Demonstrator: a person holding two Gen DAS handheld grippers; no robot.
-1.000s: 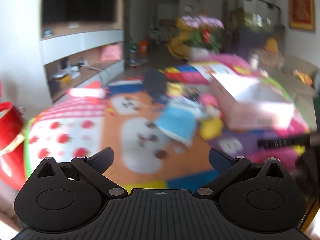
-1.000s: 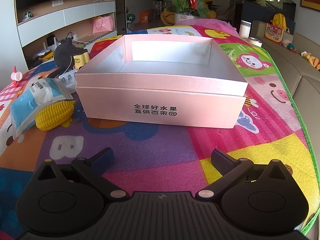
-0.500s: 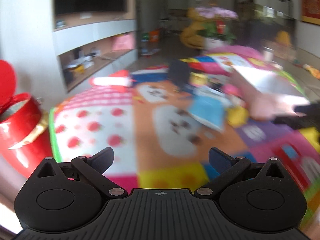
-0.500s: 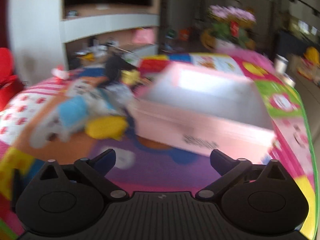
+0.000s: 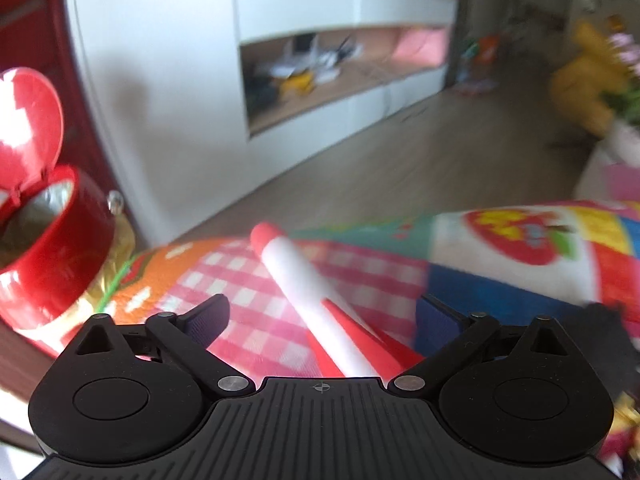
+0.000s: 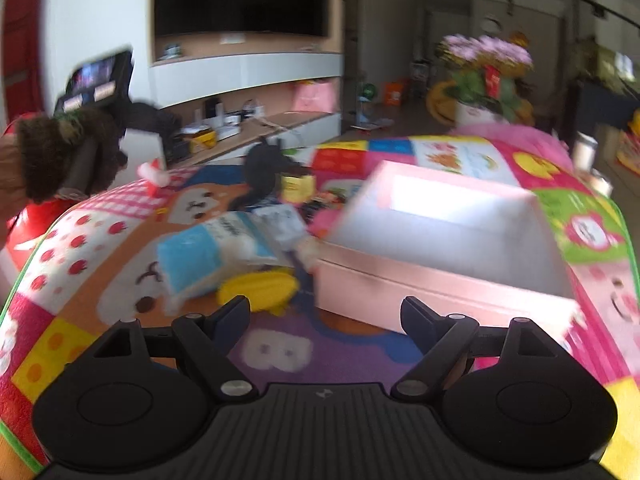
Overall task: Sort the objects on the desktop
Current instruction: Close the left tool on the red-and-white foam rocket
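Note:
A white toy rocket (image 5: 304, 288) with a red nose and red fins lies on the checked corner of the colourful mat (image 5: 500, 296). My left gripper (image 5: 322, 308) hangs over it, jaws closing, the rocket between them but untouched. In the right wrist view the rocket (image 6: 154, 174) shows small at the far left. My right gripper (image 6: 324, 306) floats above the mat, jaws closing on nothing. Beyond it lie a yellow corn toy (image 6: 260, 286), a blue and white packet (image 6: 200, 256) and a black toy (image 6: 264, 164). The open pink box (image 6: 440, 284) stands to the right.
A red bucket (image 5: 48, 240) with a raised heart-shaped lid (image 5: 28, 120) stands just off the mat's left corner. A gloved hand (image 6: 60, 148) holds the left gripper at the far left. White shelving (image 5: 340, 60) and bare floor lie beyond the table edge.
My left gripper has swung far left, from the mat's middle to the rocket at the corner by the red bucket. The right view has turned left and risen slightly. Both pairs of jaws have narrowed.

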